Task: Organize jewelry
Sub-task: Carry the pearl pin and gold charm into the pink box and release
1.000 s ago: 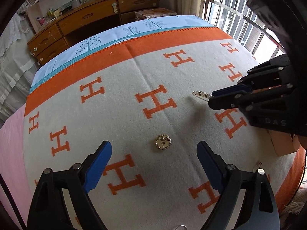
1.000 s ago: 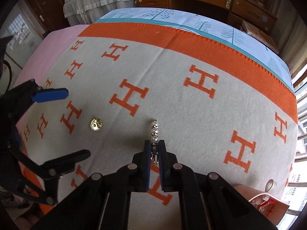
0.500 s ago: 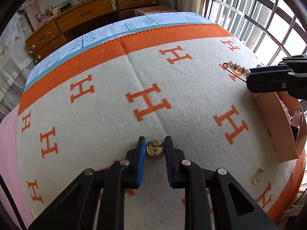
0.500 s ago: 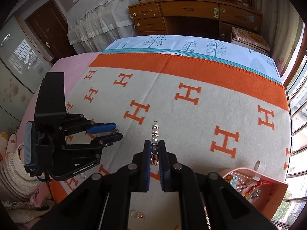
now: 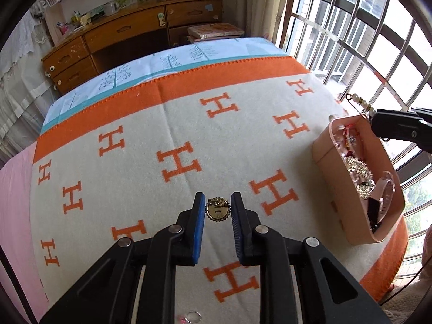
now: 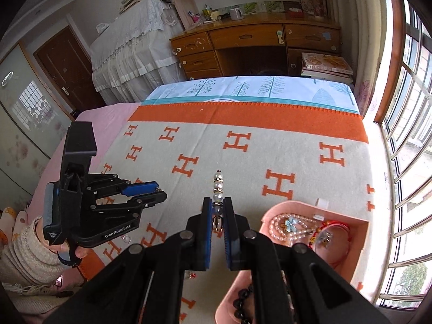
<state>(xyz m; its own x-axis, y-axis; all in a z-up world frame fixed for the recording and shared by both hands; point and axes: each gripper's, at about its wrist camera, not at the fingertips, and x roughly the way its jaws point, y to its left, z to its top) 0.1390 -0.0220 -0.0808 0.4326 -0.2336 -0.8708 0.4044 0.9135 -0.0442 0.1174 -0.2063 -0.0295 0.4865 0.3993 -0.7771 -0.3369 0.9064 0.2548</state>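
A round gold brooch (image 5: 218, 212) is pinched between the blue pads of my left gripper (image 5: 218, 199), which is shut on it a little above the H-patterned blanket (image 5: 135, 189). My right gripper (image 6: 218, 205) is shut on a pearl pin (image 6: 218, 186) whose beads stick out past the fingertips. It hangs above the near left rim of the pink jewelry box (image 6: 283, 205). The left wrist view shows the right gripper (image 5: 378, 118) and the pearl pin (image 5: 360, 102) over the far end of the pink jewelry box (image 5: 324, 148). In the right wrist view the left gripper (image 6: 159, 192) sits to the left.
The box holds a pearl necklace (image 6: 283, 226), red pieces and dark beads (image 6: 243, 305). Loose on the blanket lie a small ring (image 5: 193, 317), another ring (image 6: 125, 240) and an earring (image 6: 190, 275). Window bars (image 5: 378, 40) run along the right; a wooden desk (image 6: 256, 40) stands beyond the bed.
My left gripper closed on the gold brooch and lifted it off the blanket. My right gripper carried the pearl pin up and to the right, over the pink box.
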